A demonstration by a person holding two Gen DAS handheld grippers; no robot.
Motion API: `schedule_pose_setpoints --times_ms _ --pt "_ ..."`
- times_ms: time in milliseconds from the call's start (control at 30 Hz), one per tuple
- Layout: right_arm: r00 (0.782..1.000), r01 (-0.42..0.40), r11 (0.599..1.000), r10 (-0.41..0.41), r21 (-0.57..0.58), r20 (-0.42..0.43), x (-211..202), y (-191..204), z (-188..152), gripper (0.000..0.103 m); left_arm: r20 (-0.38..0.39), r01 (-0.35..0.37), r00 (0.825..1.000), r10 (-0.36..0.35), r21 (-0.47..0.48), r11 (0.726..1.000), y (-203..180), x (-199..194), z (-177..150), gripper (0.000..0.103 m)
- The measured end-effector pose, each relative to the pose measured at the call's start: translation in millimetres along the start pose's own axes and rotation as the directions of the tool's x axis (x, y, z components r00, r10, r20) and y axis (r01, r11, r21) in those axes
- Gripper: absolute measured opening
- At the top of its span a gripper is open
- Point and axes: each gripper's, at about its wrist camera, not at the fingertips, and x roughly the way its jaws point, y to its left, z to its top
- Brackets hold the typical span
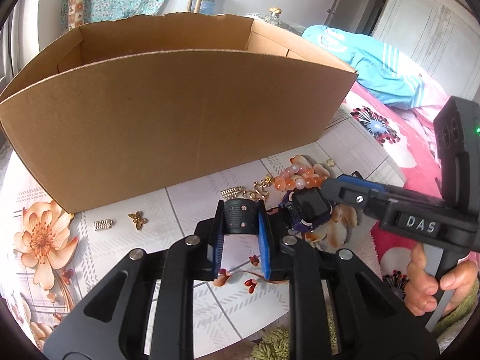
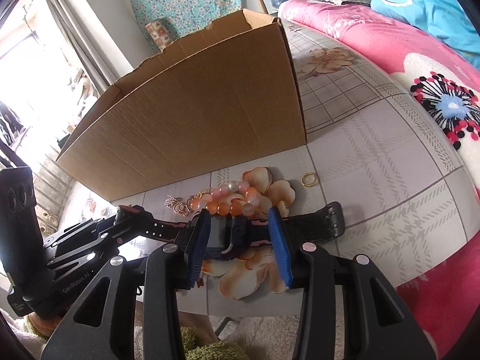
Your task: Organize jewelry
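1. A dark digital wristwatch (image 2: 237, 235) with a rectangular face and a black strap lay stretched across the flowered tabletop (image 2: 375, 186), directly in front of the cardboard box (image 2: 192, 132).
2. The right gripper (image 2: 238, 237) gripped the watch case: its 2 blue pads (image 2: 277, 234) pressed on either side of the face.
3. The left gripper (image 1: 241, 225) was closed on the perforated end of the watch strap (image 1: 240, 217), which curved between its blue pads (image 1: 263, 240). No earlier frame is given for comparison.
4. A bracelet of orange, pink and white beads (image 2: 237, 199) lay just behind the watch, touching or nearly touching it, between the watch and the box.
5. Small gold pieces lay nearby on the tabletop: a ring pair (image 2: 309, 179) to the right of the bracelet, a tangle of gold earrings (image 1: 259, 190) beside the beads, a butterfly charm (image 1: 138, 219) and a small ribbed silver-toned charm (image 1: 103, 225) further left, near the box's front wall.
6. The box stood open at the top, and its interior floor was not visible from either view.
7. A hand (image 1: 432, 285) held the right gripper's handle at the lower right of the left wrist view.
8. A pink flowered blanket (image 2: 444, 69) and a blue garment (image 1: 375, 63) lay beyond the tabletop.
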Motion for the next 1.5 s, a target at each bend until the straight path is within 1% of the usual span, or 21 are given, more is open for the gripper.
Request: schedule_pose_setpoints --times_ms 67,200,300,400,567,667,700,733,767,833,933,1067,1100,1200,1333,1433,1500 --pt "1.0 0.009 1.0 -0.009 0.013 0.01 -6 -5 0 0.039 -0.008 -0.016 1.0 0.016 0.006 1.0 2 1 -3 0.019" --pt "0.998 0.062 0.998 -0.063 0.032 0.031 -20 -17 0 0.039 -0.018 -0.047 0.999 0.048 0.026 0.999 3 4 -9 0.019" --pt "0.995 0.095 0.994 -0.096 0.053 0.026 -22 -26 -3 0.039 -0.005 -0.058 0.998 0.058 0.04 0.998 3 3 -12 0.02" --pt "0.995 0.095 0.992 -0.097 0.084 0.009 -20 -35 -5 0.039 0.0 -0.059 0.998 0.059 0.042 0.997 3 3 -13 0.02" --pt "0.989 0.147 0.985 -0.148 0.091 0.01 -20 -37 -7 0.039 0.008 -0.057 0.998 0.056 0.046 0.997 3 2 -13 0.021" --pt "0.991 0.132 0.985 -0.134 0.108 0.012 -16 -39 -8 0.039 0.01 -0.051 0.999 0.051 0.039 0.998 3 3 -13 0.022" --pt "0.992 0.12 0.987 -0.122 0.107 0.012 -15 -38 -8 0.036 0.011 -0.051 0.999 0.051 0.039 0.998 3 2 -13 0.022" --pt "0.994 0.107 0.989 -0.108 0.105 0.005 -12 -36 -8 0.028 0.011 -0.051 0.999 0.05 0.037 0.998 3 2 -13 0.022" --pt "0.995 0.1 0.989 -0.1 0.107 -0.002 -10 -35 -7 0.024 0.012 -0.05 0.999 0.05 0.035 0.998 3 2 -13 0.022" --pt "0.994 0.106 0.988 -0.106 0.11 -0.006 -9 -35 -8 0.011 0.014 -0.051 0.999 0.051 0.035 0.998 4 2 -13 0.022" --pt "0.993 0.117 0.987 -0.119 0.108 0.013 -10 -34 -8 0.007 0.015 -0.055 0.998 0.054 0.039 0.998 3 1 -14 0.022" --pt "0.989 0.132 0.988 -0.136 0.085 0.051 -16 -27 -6 0.006 0.014 -0.054 0.998 0.053 0.043 0.998 3 1 -13 0.022" --pt "0.989 0.13 0.988 -0.135 0.079 0.059 -19 -25 -4 0.006 0.009 -0.044 0.999 0.044 0.034 0.998 4 1 -12 0.021" --pt "0.987 0.131 0.99 -0.135 0.049 0.088 -32 -16 0 0.006 0.014 0.017 1.0 -0.017 0.001 1.0 8 -4 -7 0.019" --pt "0.984 0.127 0.992 -0.129 0.021 0.12 -49 -4 7 0.005 0.053 0.066 0.996 -0.068 0.028 0.997 2 -19 1 0.017" --pt "0.98 0.133 0.991 -0.132 0.003 0.151 -63 -2 16 0.005 0.088 0.109 0.99 -0.113 0.053 0.993 -2 -33 6 0.017" --pt "0.975 0.139 0.99 -0.136 -0.006 0.175 -74 0 20 0.005 0.112 0.148 0.982 -0.154 0.06 0.987 -4 -44 11 0.017"
